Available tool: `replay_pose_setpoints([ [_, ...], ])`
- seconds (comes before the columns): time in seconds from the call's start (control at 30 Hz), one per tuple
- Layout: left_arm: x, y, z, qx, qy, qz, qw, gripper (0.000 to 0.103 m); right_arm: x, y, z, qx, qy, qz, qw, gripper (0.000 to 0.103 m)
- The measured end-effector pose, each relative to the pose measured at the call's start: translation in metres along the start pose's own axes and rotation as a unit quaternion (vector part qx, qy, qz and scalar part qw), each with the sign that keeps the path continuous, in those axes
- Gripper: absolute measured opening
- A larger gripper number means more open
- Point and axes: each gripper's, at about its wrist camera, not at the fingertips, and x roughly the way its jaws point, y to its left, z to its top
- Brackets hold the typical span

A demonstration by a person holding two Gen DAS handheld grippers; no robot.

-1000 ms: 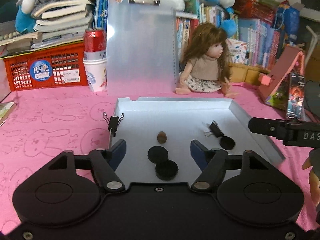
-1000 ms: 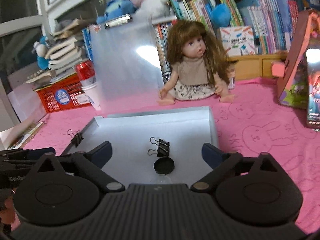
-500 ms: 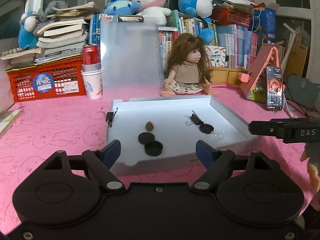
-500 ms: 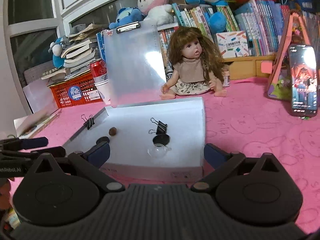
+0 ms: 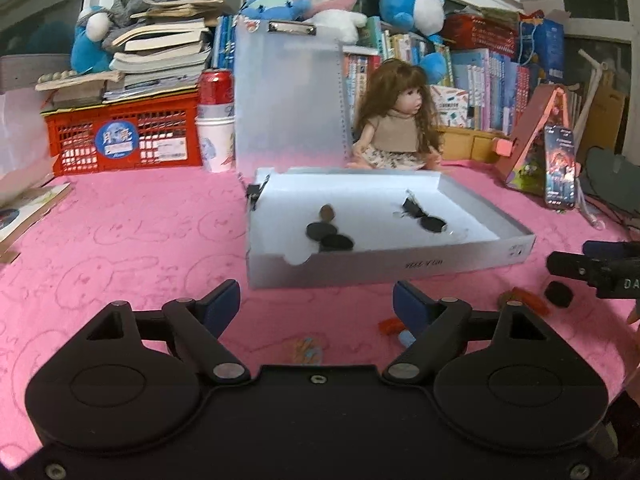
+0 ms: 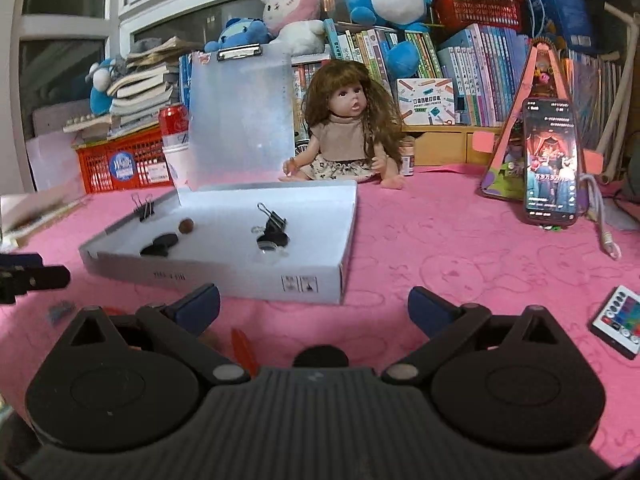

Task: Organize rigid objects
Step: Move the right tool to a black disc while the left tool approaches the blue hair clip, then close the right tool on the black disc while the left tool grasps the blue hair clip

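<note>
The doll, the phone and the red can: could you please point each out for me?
doll (image 6: 347,136): right wrist view, on its chest.
phone (image 6: 551,162): right wrist view, middle of its lit screen.
red can (image 5: 216,87): left wrist view, on its side wall.

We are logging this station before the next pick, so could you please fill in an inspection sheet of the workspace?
Surface: pink cloth with a faint rabbit print.
Job's things: white box holds black discs, a brown nut and a binder clip; another clip grips its wall. More small pieces lie on the cloth before the box.
Clutter: remote control at the right edge.
Grippers: left gripper and right gripper both open, holding nothing.
Cables: white cord beside the phone.
Surroundings: doll, red crate, books, plush toys.
</note>
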Motion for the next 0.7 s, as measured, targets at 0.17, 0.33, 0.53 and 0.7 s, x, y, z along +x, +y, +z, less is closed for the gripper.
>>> replay_pose_setpoints([
  [0.17,-0.007,0.003,-0.013,0.003,-0.005,0.002,1.0,0.083,0.0,-0.002,-0.012,-0.004,-0.001,-0.012,1.0,0.103],
  [0.33,-0.007,-0.002,-0.023,0.016,-0.001,0.003,0.9999,0.084,0.003,-0.007,-0.018,0.013,0.007,-0.019,1.0,0.103],
  [0.53,-0.004,-0.006,-0.029,0.021,0.003,0.004,0.9998,0.084,0.007,-0.005,-0.019,0.009,0.023,-0.02,0.999,0.103],
  [0.7,-0.001,-0.005,-0.031,0.012,0.012,0.002,0.9999,0.084,0.011,-0.005,-0.018,0.013,0.038,-0.026,0.999,0.103],
])
